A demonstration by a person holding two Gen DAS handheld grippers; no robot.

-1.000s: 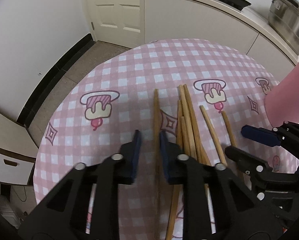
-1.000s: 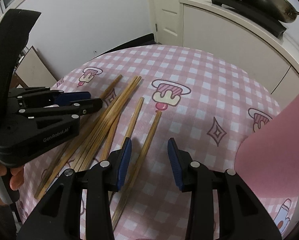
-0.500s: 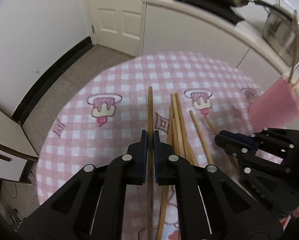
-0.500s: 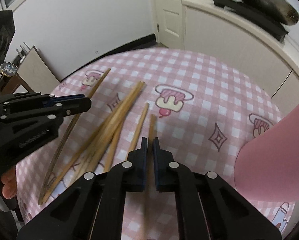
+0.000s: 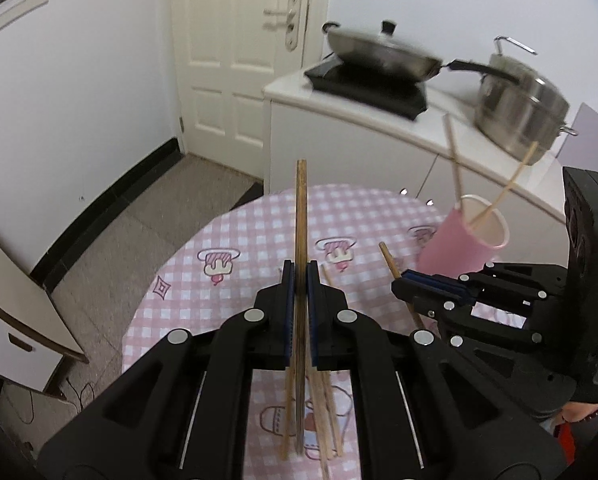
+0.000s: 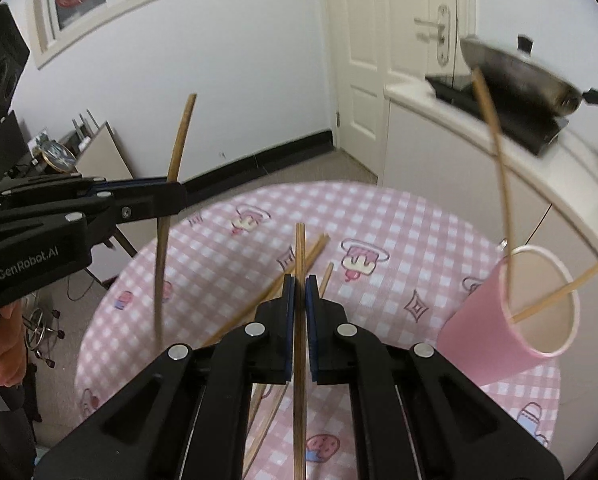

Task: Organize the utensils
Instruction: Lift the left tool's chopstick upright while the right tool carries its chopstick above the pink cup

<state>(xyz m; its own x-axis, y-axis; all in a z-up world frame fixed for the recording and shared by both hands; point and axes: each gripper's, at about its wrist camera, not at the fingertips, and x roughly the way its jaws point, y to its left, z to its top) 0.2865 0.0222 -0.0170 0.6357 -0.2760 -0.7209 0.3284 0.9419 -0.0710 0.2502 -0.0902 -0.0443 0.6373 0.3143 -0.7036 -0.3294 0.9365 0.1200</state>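
both claws pinching one chopstick apiece, lifted above the table

we read "genrobot.ai" in pale letters on the left gripper (image 6: pixel 175 200) body. it clamps a wooden chopstick (image 5: pixel 301 216); the right gripper (image 6: pixel 299 280) clamps another chopstick (image 6: pixel 300 256). loose chopsticks (image 6: pixel 311 256) lie on the pink gingham tablecloth (image 6: pixel 399 232) – cartoon-printed. a pink cup (image 6: pixel 495 332) on that cloth holds two slim sticks.
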